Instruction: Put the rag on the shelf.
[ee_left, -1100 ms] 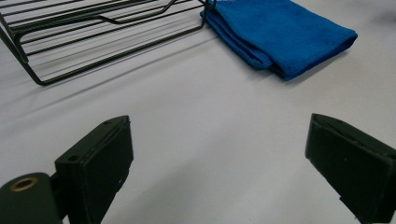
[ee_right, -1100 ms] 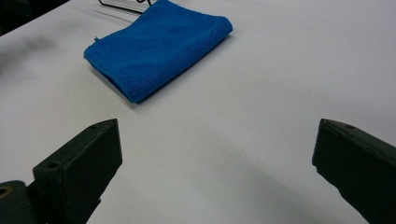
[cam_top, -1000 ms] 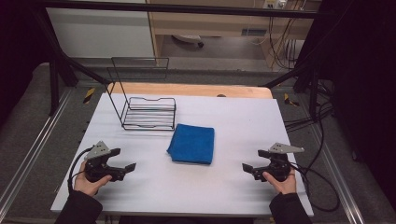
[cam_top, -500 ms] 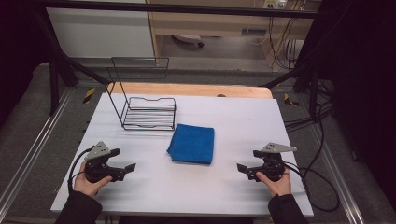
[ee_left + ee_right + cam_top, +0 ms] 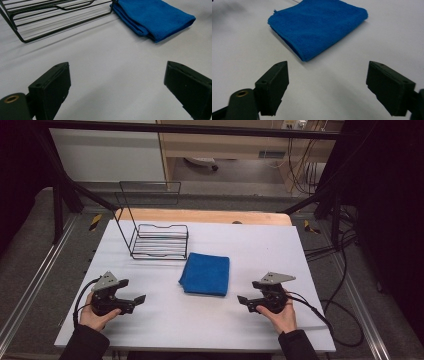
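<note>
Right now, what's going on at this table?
A person sits at a white table with a two-fingered gripper in each hand. A folded blue microfibre cloth lies flat mid-table, beside a black wire rack. The right gripper has moved in toward the cloth, its fingers just closing a little with nothing between them. The left gripper waits open, apart from the cloth. Nothing is held yet.

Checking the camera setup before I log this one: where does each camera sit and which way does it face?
High view: above the person's side, looking forward and down on the table; both hands, left gripper, right gripper.
Left gripper view: rides that gripper, facing wire rack and blue cloth; own open fingers.
Right gripper view: faces the cloth's corner; own open fingers.
All share the cloth.
</note>
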`<control>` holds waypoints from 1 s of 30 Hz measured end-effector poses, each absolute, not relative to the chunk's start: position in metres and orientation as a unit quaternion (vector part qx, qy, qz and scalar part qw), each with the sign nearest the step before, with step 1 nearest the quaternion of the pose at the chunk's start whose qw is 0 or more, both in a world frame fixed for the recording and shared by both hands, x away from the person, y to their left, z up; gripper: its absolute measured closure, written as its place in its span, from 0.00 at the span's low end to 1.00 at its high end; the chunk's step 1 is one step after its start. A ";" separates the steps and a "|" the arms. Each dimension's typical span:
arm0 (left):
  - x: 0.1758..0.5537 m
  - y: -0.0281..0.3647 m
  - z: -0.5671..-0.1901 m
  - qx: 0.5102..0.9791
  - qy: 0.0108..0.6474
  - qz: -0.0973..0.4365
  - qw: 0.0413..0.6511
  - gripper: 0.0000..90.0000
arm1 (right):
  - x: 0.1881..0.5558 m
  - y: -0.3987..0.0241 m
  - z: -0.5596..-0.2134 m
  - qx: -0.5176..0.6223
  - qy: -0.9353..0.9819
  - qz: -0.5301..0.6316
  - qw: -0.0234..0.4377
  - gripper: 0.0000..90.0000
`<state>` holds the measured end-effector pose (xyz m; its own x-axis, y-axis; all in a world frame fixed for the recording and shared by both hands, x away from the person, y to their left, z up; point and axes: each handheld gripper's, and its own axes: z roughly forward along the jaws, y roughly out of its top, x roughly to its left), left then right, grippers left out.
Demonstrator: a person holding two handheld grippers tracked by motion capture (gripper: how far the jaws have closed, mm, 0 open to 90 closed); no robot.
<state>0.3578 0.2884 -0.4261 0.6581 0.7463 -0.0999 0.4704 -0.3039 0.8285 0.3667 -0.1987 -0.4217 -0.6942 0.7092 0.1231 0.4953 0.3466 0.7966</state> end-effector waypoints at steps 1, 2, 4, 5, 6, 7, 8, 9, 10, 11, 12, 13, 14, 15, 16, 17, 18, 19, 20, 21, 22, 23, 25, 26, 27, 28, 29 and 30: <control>0.358 0.288 -0.426 0.793 0.383 0.155 0.448 0.08 | 0.367 -0.195 -0.422 0.371 0.811 0.434 0.124 0.23; 0.358 0.289 -0.426 0.793 0.383 0.156 0.447 0.08 | 0.371 -0.185 -0.421 0.368 0.814 0.432 0.125 0.24; 0.358 0.289 -0.426 0.793 0.384 0.155 0.447 0.08 | 0.373 -0.175 -0.420 0.363 0.817 0.429 0.126 0.27; 0.358 0.289 -0.426 0.793 0.384 0.155 0.446 0.08 | 0.373 -0.175 -0.420 0.363 0.817 0.429 0.126 0.27; 0.358 0.289 -0.427 0.793 0.385 0.154 0.446 0.08 | 0.374 -0.170 -0.420 0.360 0.820 0.428 0.127 0.28; 0.358 0.289 -0.427 0.793 0.385 0.154 0.446 0.08 | 0.376 -0.159 -0.421 0.351 0.826 0.423 0.123 0.32; 0.358 0.289 -0.427 0.794 0.384 0.154 0.446 0.08 | 0.376 -0.159 -0.421 0.351 0.826 0.423 0.123 0.32; 0.358 0.289 -0.427 0.793 0.385 0.155 0.446 0.08 | 0.378 -0.149 -0.423 0.344 0.832 0.420 0.119 0.36; 0.359 0.289 -0.426 0.793 0.385 0.154 0.446 0.08 | 0.378 -0.149 -0.423 0.344 0.832 0.420 0.119 0.36; 0.359 0.289 -0.426 0.793 0.386 0.155 0.445 0.08 | 0.379 -0.145 -0.424 0.339 0.835 0.417 0.118 0.39; 0.359 0.290 -0.426 0.793 0.386 0.155 0.445 0.08 | 0.383 -0.136 -0.427 0.331 0.840 0.412 0.119 0.44; 0.359 0.290 -0.426 0.793 0.387 0.154 0.445 0.08 | 0.383 -0.136 -0.427 0.331 0.840 0.412 0.119 0.44; 0.359 0.290 -0.427 0.793 0.387 0.154 0.445 0.08 | 0.388 -0.129 -0.429 0.325 0.846 0.404 0.123 0.48; 0.359 0.290 -0.427 0.792 0.387 0.154 0.445 0.08 | 0.389 -0.125 -0.430 0.323 0.849 0.400 0.125 0.49; 0.359 0.290 -0.427 0.792 0.388 0.154 0.445 0.08 | 0.391 -0.123 -0.431 0.320 0.851 0.397 0.127 0.52; 0.359 0.290 -0.427 0.792 0.388 0.153 0.446 0.08 | 0.391 -0.123 -0.431 0.320 0.851 0.397 0.127 0.52; 0.359 0.290 -0.427 0.792 0.388 0.153 0.446 0.09 | 0.393 -0.119 -0.432 0.315 0.853 0.395 0.128 0.55; 0.359 0.290 -0.427 0.792 0.388 0.152 0.445 0.09 | 0.394 -0.117 -0.433 0.311 0.854 0.398 0.127 0.56; 0.359 0.290 -0.427 0.792 0.389 0.152 0.445 0.09 | 0.396 -0.115 -0.434 0.311 0.853 0.400 0.125 0.59; 0.359 0.290 -0.427 0.792 0.389 0.152 0.445 0.09 | 0.397 -0.113 -0.435 0.306 0.857 0.395 0.126 0.61; 0.359 0.290 -0.427 0.792 0.389 0.151 0.446 0.09 | 0.399 -0.111 -0.437 0.304 0.861 0.386 0.129 0.62; 0.359 0.290 -0.427 0.792 0.389 0.151 0.446 0.09 | 0.400 -0.108 -0.440 0.297 0.867 0.376 0.135 0.67; 0.359 0.290 -0.427 0.792 0.389 0.151 0.446 0.09 | 0.401 -0.108 -0.440 0.294 0.869 0.373 0.138 0.71; 0.359 0.290 -0.427 0.791 0.390 0.151 0.446 0.09 | 0.403 -0.107 -0.442 0.296 0.869 0.372 0.137 0.76; 0.359 0.290 -0.427 0.791 0.390 0.150 0.446 0.09 | 0.403 -0.107 -0.442 0.296 0.869 0.372 0.137 0.76; 0.359 0.290 -0.427 0.792 0.390 0.150 0.446 0.09 | 0.406 -0.108 -0.444 0.293 0.872 0.367 0.139 0.78; 0.359 0.290 -0.427 0.792 0.389 0.150 0.446 0.09 | 0.406 -0.108 -0.444 0.293 0.872 0.367 0.139 0.78; 0.359 0.291 -0.428 0.792 0.390 0.150 0.446 0.09 | 0.407 -0.108 -0.444 0.292 0.873 0.365 0.140 0.80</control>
